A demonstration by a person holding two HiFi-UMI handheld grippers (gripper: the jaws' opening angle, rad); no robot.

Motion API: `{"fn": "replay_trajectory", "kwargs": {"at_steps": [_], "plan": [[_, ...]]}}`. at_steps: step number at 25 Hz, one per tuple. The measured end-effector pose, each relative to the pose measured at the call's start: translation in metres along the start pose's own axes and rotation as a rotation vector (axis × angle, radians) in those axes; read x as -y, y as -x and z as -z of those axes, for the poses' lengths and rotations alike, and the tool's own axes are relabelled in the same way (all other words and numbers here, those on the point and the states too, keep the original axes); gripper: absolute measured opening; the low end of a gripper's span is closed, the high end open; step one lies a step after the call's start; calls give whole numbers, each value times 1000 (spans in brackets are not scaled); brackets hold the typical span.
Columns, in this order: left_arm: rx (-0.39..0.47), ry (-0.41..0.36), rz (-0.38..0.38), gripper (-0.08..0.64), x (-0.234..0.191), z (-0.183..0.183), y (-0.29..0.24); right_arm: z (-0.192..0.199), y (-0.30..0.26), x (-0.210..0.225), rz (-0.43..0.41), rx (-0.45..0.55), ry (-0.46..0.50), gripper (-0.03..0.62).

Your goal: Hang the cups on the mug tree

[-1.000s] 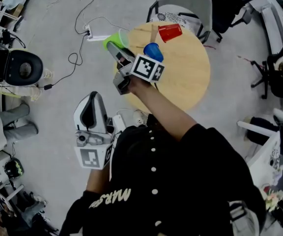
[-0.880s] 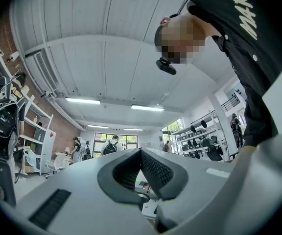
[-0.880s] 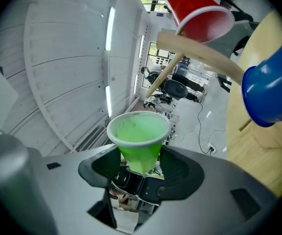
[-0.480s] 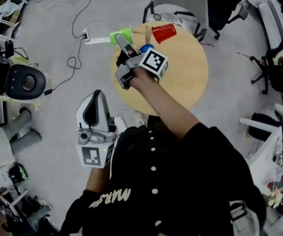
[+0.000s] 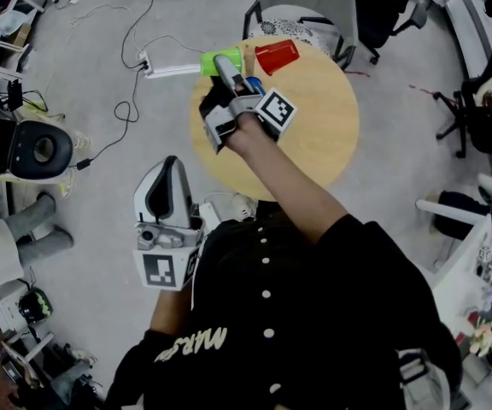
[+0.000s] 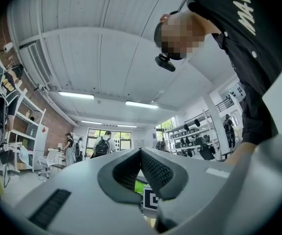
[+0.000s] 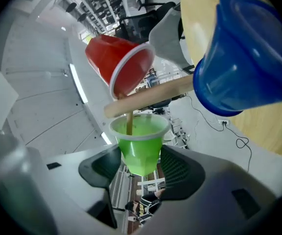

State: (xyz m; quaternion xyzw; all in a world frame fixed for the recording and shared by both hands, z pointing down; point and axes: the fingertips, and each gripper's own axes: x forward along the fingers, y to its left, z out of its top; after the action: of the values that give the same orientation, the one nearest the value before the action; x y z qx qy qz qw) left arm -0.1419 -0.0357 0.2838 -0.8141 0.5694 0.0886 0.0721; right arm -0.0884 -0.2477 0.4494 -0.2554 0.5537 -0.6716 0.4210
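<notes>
My right gripper (image 7: 140,163) is shut on a green cup (image 7: 140,141), its pads pressing the cup's lower sides. A thin wooden peg (image 7: 129,122) of the mug tree (image 7: 151,96) reaches into the green cup's mouth. A red cup (image 7: 119,62) hangs on the tree just beyond, and a blue cup (image 7: 244,67) hangs to the right. In the head view the right gripper (image 5: 226,73) holds the green cup (image 5: 216,62) at the round table's far left edge, beside the red cup (image 5: 276,56); the blue cup (image 5: 254,83) is mostly hidden. My left gripper (image 5: 166,178) hangs low off the table, shut and empty.
The round wooden table (image 5: 314,135) stands on a grey floor. A grey chair (image 5: 306,7) is behind it. A power strip (image 5: 169,65) and cables lie on the floor to the left. Other chairs and shelves stand round the room's edges.
My right gripper has carried the green cup to the right, closer to the red cup and the tree. The left gripper has stayed where it was.
</notes>
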Motion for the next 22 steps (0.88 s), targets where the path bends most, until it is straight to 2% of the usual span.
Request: {"fn": "replay_trajectory", "kwargs": {"at_steps": [3,7,12,16,19,22], "plan": [[18,-4,3,2,1,-5,-2,-1,0,1,-17,10,-35,241],[-10,-5,5,2,1,0,1,0,0,0,-35,11,-68,250],[-7,-6,9,2,4,1,2,5,4,2,-44,-28,-93,323],[-7,-6,11,2,8,0,2,15,10,1,-48,-72,-92,330],[10,-10,12,2,10,-5,2,34,19,-4,-46,-164,-15,334],[37,-8,11,2,9,-11,3,64,42,-10,-15,-346,200,315]]}}
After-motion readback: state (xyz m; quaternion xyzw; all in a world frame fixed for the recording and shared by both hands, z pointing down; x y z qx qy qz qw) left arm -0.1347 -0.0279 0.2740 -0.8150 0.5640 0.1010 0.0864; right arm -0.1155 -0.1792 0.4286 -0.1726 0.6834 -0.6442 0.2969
